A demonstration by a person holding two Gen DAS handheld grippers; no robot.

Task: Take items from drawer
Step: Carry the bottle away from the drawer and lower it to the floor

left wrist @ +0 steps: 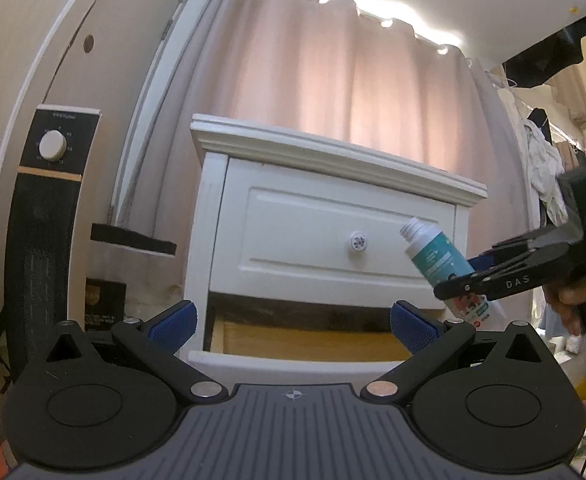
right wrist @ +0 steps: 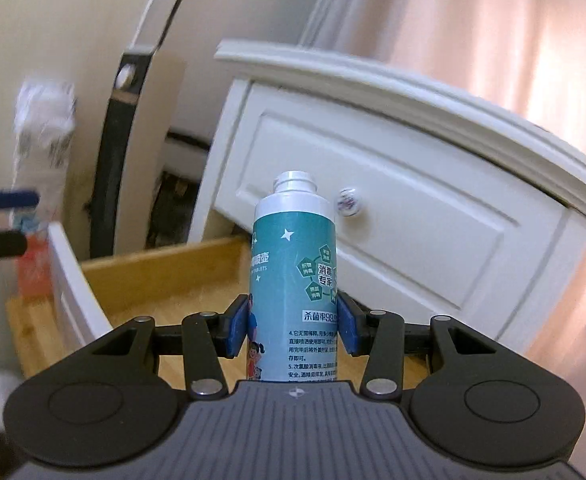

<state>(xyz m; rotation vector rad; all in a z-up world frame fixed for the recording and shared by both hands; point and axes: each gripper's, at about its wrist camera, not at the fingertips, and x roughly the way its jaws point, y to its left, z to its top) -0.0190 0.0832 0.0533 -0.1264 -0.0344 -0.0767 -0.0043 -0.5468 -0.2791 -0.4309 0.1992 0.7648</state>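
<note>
Straight ahead in the left wrist view stood a white painted nightstand (left wrist: 333, 216), its moulded top edge stepped and its upper drawer (left wrist: 345, 240) shut, with a recessed panel and a small round patterned knob (left wrist: 358, 242). Below it the lower drawer (left wrist: 305, 344) was pulled out, showing a pale wooden inside wall. The left gripper (left wrist: 293, 326) hovered in front of that drawer with its jaws spread wide and nothing between the ribbed blue pads (left wrist: 173, 326). To the right, the right gripper (left wrist: 479, 276), black and angular, came in from the side, a hand (left wrist: 573, 296) behind it; it clamped a white plastic bottle (left wrist: 441, 256) with a teal label, tilted, its threaded neck uncapped, up in front of the upper drawer. Pinkish pleated curtains (left wrist: 353, 80) hung behind, light glowing along their top. A tall black heater (left wrist: 45, 220) with a white dial leaned at the left, and clothes (left wrist: 545, 168) hung at the far right.

From the right wrist view the bottle (right wrist: 293, 272) rose upright between the blue pads (right wrist: 237, 330) of the right gripper (right wrist: 293, 330), jaws closed on its lower half. Only here could I read printed Chinese text and cartoon figures on the label. The open drawer (right wrist: 165, 284) lay beneath it, smooth light wood, its white front (right wrist: 73, 280) curving at the left. The left gripper's fingertips (right wrist: 13, 200) showed blurred at the left edge.
</note>
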